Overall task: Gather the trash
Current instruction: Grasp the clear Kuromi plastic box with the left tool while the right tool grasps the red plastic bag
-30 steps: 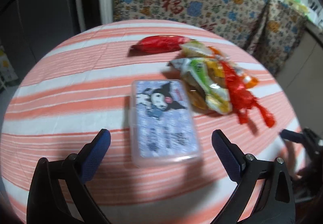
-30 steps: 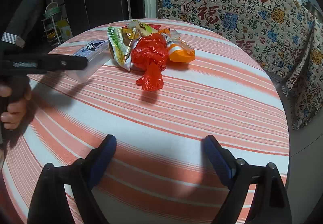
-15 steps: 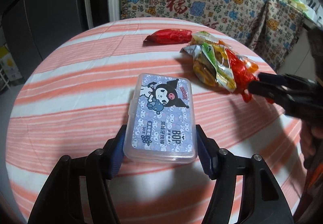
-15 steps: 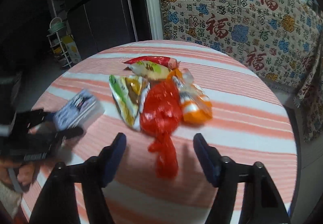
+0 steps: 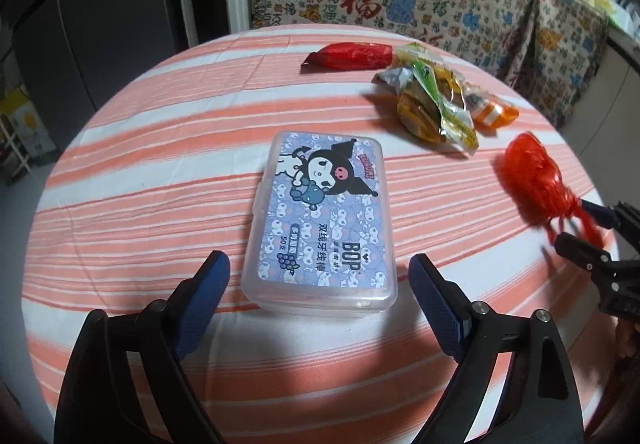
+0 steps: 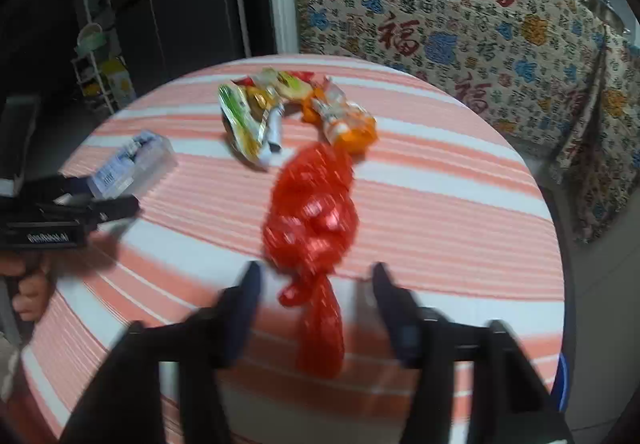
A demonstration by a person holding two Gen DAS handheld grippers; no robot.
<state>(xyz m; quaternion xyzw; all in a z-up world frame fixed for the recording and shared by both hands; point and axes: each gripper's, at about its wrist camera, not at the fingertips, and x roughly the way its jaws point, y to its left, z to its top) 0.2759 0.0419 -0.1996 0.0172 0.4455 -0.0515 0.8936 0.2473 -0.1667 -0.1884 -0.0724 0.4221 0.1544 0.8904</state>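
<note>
A clear plastic box (image 5: pixel 320 220) with a cartoon label lies flat on the striped round table (image 5: pixel 160 148). My left gripper (image 5: pixel 320 284) straddles its near end; the jaws are opening and the pads stand clear of the box. A red plastic bag (image 6: pixel 312 216) lies apart from the wrapper pile. Its twisted tail runs between the fingers of my right gripper (image 6: pixel 318 294), which is opening, blurred and not pressing on it. Behind lie a green-yellow wrapper (image 6: pixel 248 124), an orange wrapper (image 6: pixel 348 120) and a red wrapper (image 5: pixel 352 56). The right gripper (image 5: pixel 592 228) also shows beside the bag (image 5: pixel 532 180).
A patterned cloth (image 6: pixel 460 24) drapes furniture behind and to the right of the table. Dark cabinets and a small rack (image 6: pixel 100 76) stand at the left. A hand (image 6: pixel 28 284) holds the left gripper (image 6: pixel 100 210) at the table's left edge, by the box (image 6: pixel 132 164).
The left jaws closed on the box, then opened off it again. The right gripper reached the red bag, and the bag has slid out of the wrapper pile toward the near edge.
</note>
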